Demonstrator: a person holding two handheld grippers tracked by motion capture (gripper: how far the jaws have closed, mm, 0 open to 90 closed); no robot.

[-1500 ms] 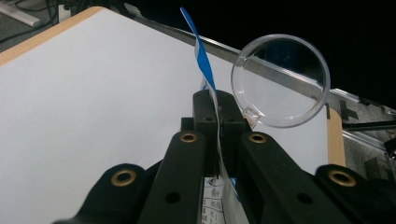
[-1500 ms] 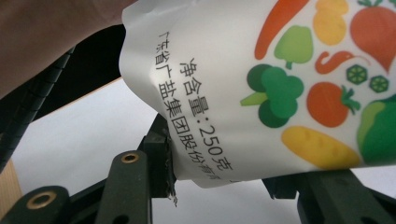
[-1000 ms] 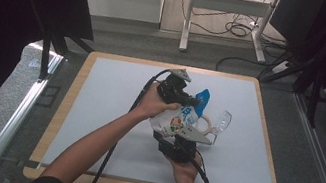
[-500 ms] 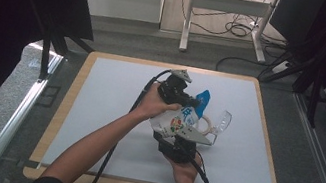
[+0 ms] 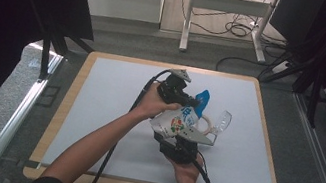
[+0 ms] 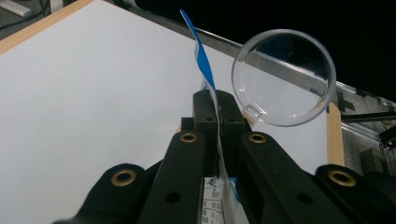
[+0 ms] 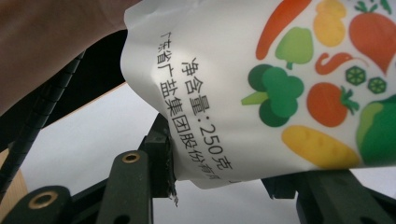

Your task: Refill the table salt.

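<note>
Your left gripper clamps blue top edge of white pouch above mat centre. Your right gripper, jaws half apart, grips pouch's bottom corner. Clear lidded container crowds just beside pouch.

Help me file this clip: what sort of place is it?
Probably a lab or recording workspace: a white mat on a wood-edged table, dark curtains at the sides, and a desk frame with loose cables on the floor behind.
</note>
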